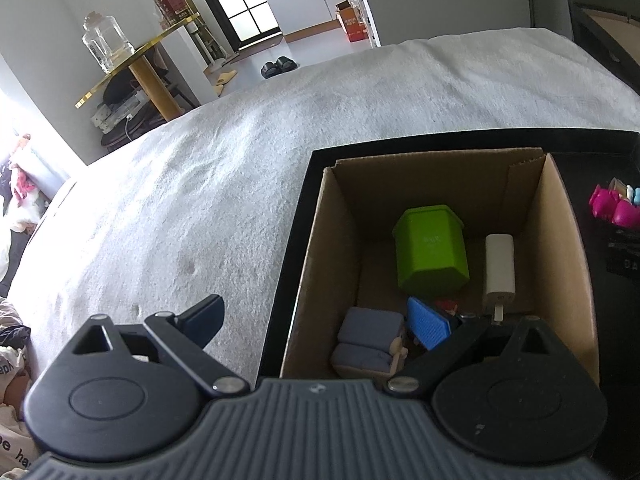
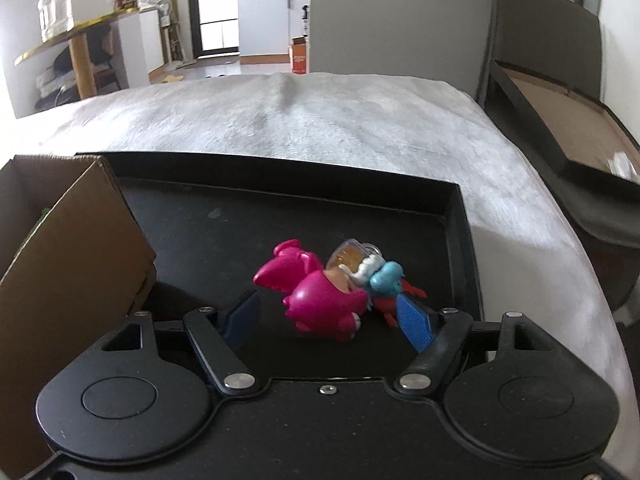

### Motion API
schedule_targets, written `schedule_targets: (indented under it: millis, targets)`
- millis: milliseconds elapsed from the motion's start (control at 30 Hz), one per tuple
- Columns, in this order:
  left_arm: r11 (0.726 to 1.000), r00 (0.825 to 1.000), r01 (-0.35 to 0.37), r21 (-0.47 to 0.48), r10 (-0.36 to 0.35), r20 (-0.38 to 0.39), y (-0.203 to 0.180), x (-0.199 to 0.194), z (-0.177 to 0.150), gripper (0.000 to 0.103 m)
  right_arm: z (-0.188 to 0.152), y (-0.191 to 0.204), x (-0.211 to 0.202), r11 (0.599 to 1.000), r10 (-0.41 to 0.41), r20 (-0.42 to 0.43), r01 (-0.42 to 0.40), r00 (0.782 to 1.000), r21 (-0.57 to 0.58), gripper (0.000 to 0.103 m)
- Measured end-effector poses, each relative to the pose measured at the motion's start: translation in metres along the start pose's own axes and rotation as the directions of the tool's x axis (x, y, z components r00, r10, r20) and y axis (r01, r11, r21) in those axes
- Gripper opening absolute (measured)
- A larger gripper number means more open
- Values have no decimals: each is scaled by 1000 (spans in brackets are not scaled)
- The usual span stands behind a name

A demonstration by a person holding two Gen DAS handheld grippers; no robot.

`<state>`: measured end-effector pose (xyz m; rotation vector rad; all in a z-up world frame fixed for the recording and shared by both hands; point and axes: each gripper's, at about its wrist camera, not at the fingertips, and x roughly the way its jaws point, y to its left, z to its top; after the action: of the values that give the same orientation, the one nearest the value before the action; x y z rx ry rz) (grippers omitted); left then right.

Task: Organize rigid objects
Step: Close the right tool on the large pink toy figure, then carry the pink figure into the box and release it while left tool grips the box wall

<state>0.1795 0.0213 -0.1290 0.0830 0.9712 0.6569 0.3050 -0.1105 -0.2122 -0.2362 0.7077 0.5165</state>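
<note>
Only through the left wrist view do we see inside the cardboard box (image 1: 440, 264): a green container (image 1: 430, 248), white charger (image 1: 499, 268) and grey toy sofa (image 1: 370, 342). Our left gripper (image 1: 320, 320) stands open over its lower-left wall.

The right view shows the pink toy figure (image 2: 320, 296) mid-frame on the black tray (image 2: 280, 184), between the right gripper (image 2: 328, 316) fingers, which stand half spread without pressing it. Bare tray floor lies above it.

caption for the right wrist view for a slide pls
Right tongs straddle a pink toy figure on the black tray, cardboard box alongside.
</note>
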Motion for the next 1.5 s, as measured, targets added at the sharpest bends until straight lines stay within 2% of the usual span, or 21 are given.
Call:
schedule_targets:
  millis: [100, 167, 700, 1267, 1500]
  targets:
    - [1000, 1000, 4, 0, -4, 1, 0, 0, 0, 97, 0, 4, 4, 999, -13, -7, 12, 1000, -39, 66]
    - [1000, 1000, 5, -2, -5, 1, 1, 1, 0, 97, 0, 5, 4, 998, -12, -13, 11, 1000, -58, 46]
    - [998, 999, 51, -37, -50, 11, 12, -3, -5, 97, -10, -3, -25, 1000, -10, -33, 10, 999, -13, 45]
    - [989, 991, 131, -62, -128, 36, 27, -2, -15, 93, 4, 14, -56, 1000, 12, 40, -11, 999, -17, 45]
    - [982, 987, 160, -100, -156, 41, 38, 0, -19, 85, 16, 24, -68, 999, 34, 72, -33, 997, -14, 45]
